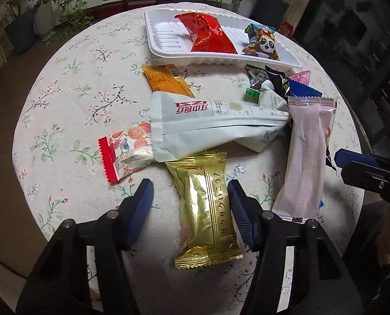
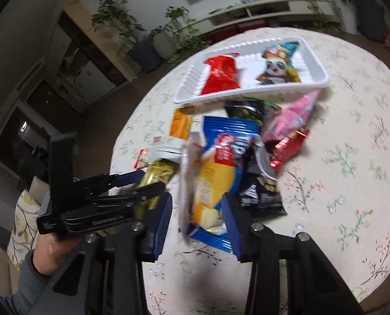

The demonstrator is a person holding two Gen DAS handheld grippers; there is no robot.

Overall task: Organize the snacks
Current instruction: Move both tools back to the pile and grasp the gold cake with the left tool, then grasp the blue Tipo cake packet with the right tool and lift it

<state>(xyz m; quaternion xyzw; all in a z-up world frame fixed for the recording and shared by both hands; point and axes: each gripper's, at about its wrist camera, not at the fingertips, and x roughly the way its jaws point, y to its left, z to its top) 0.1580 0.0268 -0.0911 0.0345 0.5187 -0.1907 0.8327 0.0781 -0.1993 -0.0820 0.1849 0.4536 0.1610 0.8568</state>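
Note:
A white tray (image 1: 208, 60) (image 2: 247, 94) at the table's far side holds a red packet (image 1: 210, 35) (image 2: 222, 76) and a panda packet (image 1: 263, 43) (image 2: 279, 65). Loose snacks lie in a heap before it. My left gripper (image 1: 191, 197) (image 2: 142, 181) straddles a gold packet (image 1: 208, 210) (image 2: 155, 178); the right pad touches its edge, the left pad stands clear, so it is open. My right gripper (image 2: 197, 219) (image 1: 349, 164) is open around a blue-and-yellow packet (image 2: 216, 168) and the end of a pale pink packet (image 1: 305, 157) (image 2: 185, 183).
A white pouch (image 1: 208, 123), an orange packet (image 1: 166, 80), a red-and-white packet (image 1: 124, 155), a black packet (image 2: 260, 191), a pink packet (image 2: 292, 118) and a red foil packet (image 2: 286, 147) lie on the round floral tablecloth (image 1: 77, 92). Potted plants and low shelves stand beyond.

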